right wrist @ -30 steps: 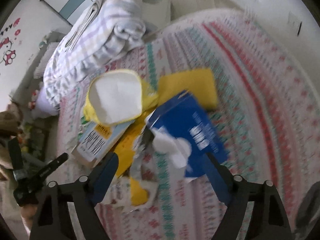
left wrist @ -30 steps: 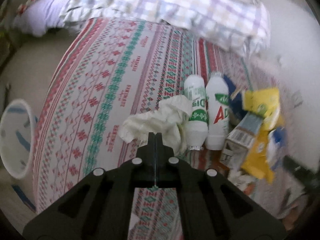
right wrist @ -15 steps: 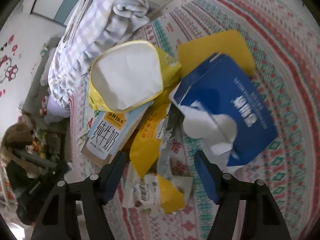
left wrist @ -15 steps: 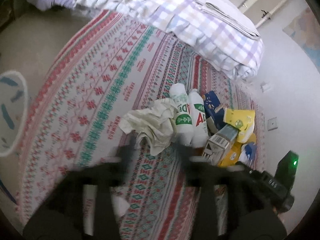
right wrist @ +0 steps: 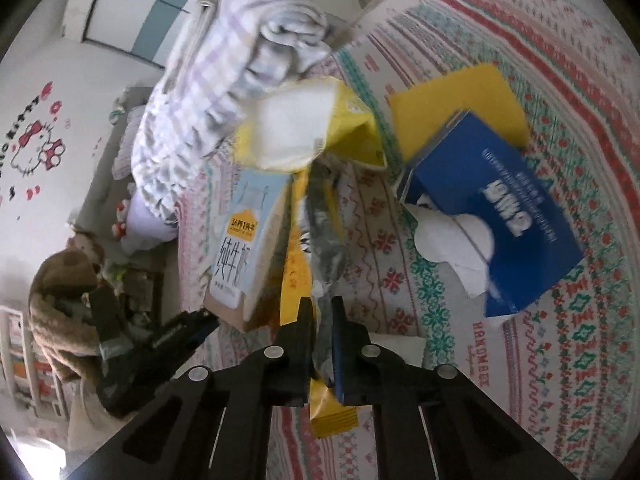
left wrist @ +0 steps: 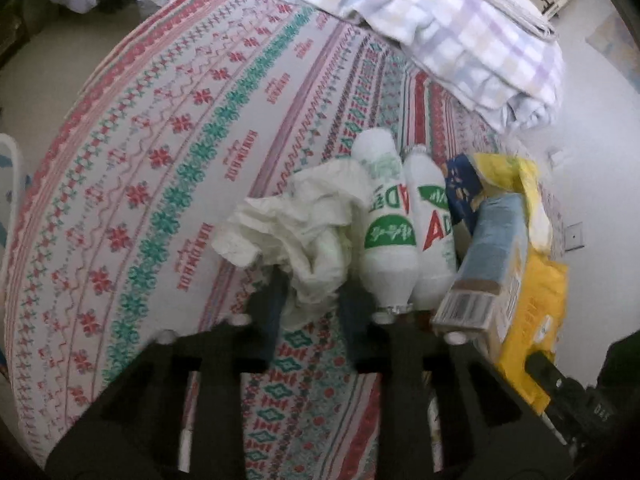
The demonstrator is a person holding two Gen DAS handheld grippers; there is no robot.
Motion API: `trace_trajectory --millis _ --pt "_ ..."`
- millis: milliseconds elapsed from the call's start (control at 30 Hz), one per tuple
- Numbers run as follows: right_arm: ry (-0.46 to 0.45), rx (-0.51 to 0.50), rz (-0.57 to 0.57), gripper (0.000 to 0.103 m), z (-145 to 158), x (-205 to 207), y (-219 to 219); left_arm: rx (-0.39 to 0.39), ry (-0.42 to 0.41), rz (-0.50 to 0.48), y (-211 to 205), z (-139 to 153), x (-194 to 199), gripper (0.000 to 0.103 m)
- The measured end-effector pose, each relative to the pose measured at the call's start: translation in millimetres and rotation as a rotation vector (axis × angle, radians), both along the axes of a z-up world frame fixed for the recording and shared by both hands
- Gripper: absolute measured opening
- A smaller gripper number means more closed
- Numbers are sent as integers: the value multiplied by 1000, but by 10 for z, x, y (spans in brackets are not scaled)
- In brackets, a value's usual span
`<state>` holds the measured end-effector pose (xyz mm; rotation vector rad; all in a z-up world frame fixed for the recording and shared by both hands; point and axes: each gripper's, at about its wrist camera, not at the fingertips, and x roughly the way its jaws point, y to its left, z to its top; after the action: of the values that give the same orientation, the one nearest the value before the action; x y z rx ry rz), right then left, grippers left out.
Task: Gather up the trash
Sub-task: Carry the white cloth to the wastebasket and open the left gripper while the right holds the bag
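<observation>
A crumpled white tissue [left wrist: 296, 228] lies on the patterned bedspread [left wrist: 160, 168]. My left gripper [left wrist: 310, 296] is open, its jaws on either side of the tissue's near end. Two white bottles [left wrist: 390, 236] lie just right of it, beside a milk carton [left wrist: 492, 264] and yellow packaging [left wrist: 536, 304]. My right gripper [right wrist: 320, 316] is shut on a yellow and silver snack wrapper [right wrist: 324, 236]. The milk carton [right wrist: 244, 248] lies to its left, a blue tissue box [right wrist: 496, 216] to its right, a yellow bag with white lining [right wrist: 304, 128] beyond.
A folded checked quilt [left wrist: 440, 20] lies at the far end of the bed. A white bin's rim [left wrist: 8, 184] shows at the left edge on the floor. The wall [left wrist: 592, 140] runs along the bed's right side. A flat yellow packet [right wrist: 456, 104] lies behind the blue box.
My left gripper opened and moved forward around the tissue's near end. My right gripper moved in and closed on the snack wrapper.
</observation>
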<state>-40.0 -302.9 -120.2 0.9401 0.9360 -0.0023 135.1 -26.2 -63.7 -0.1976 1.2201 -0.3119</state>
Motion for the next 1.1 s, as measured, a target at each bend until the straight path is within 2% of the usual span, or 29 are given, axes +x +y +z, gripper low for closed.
trace_trajectory --millis 67,267,433,533,667,833,1000,1033,1100 --pt "-29 -16 12 8 92 -72 -2 -17 -10 14 58 75 -6 19" --pt "-114 -109 21 8 350 -232 -17 -153 -17 87 451 395 -113 18" --pt "-172 -187 24 8 523 -245 36 -170 -71 151 908 651 -287 18" --pt "-233 -232 58 8 630 -248 158 -211 -79 229 1368 742 -294 18" --pt "-263 -210 121 8 620 -173 359 -239 -53 352 1916 657 -265 19" --pt "-277 -177 207 8 636 -48 725 -262 70 510 2553 360 -254 20" --pt "-292 -213 316 8 666 214 1407 -306 131 636 3014 139 -197 23" --pt "-287 -216 334 8 646 239 1523 -355 155 647 3078 50 -161 25" --pt "-266 -201 393 8 572 366 1882 -394 175 653 3137 -5 -142 27"
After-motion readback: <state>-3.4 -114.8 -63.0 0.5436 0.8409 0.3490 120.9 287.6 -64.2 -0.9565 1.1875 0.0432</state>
